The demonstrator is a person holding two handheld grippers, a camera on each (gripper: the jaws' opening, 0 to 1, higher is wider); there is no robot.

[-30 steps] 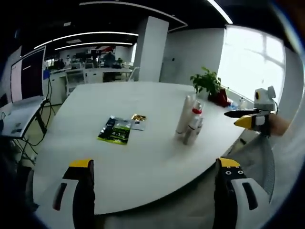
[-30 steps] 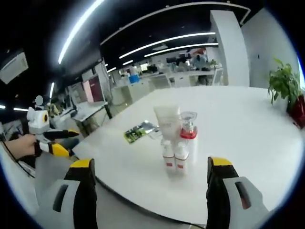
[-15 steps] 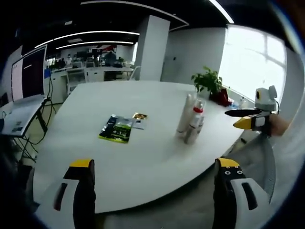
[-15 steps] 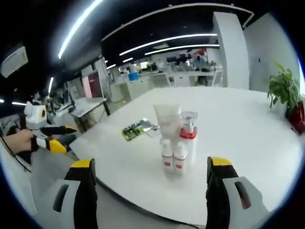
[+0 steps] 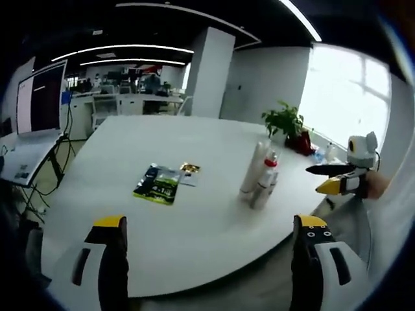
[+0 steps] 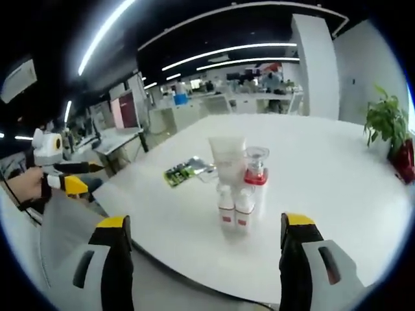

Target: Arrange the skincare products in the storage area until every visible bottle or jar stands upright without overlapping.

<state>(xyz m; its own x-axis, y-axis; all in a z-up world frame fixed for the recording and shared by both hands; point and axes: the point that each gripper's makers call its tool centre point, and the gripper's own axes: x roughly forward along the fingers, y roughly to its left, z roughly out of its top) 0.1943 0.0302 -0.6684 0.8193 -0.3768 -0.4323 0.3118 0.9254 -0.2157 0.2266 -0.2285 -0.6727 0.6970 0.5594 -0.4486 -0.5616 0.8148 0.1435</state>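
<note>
1. Here, in the left gripper view, the left gripper [image 5: 206, 259] hangs over the near edge of the white table [image 5: 130, 214], its jaws spread wide with nothing between them.
2. The cluster of bottles [image 5: 259, 175] stands upright on the table, toward its right edge — a tall white tube [image 5: 251, 168] and a bottle with a red collar [image 5: 267, 172] close together.
3. Left of the bottles, well apart from them, a green packet [image 5: 157, 184] lies flat with a small gold packet [image 5: 189, 169] just beside it.
4. Beyond the table's right edge the right gripper [image 5: 324, 178] is held in a hand [image 5: 373, 184]; its jaws stand slightly apart.
5. A potted plant [image 5: 284, 120] sits behind the bottles.
6. In the right gripper view, the right gripper [image 6: 204, 259] is spread too — empty, short of the table's edge.
7. Straight ahead stand two small white bottles [image 6: 235, 208] touching side by side, with the tube [image 6: 227, 159] and the red-collared bottle [image 6: 255, 175] just behind them.
8. The green packet [image 6: 181, 172] lies left of the bottles.
9. The left gripper [image 6: 71, 176] shows off the table's left edge.
</note>
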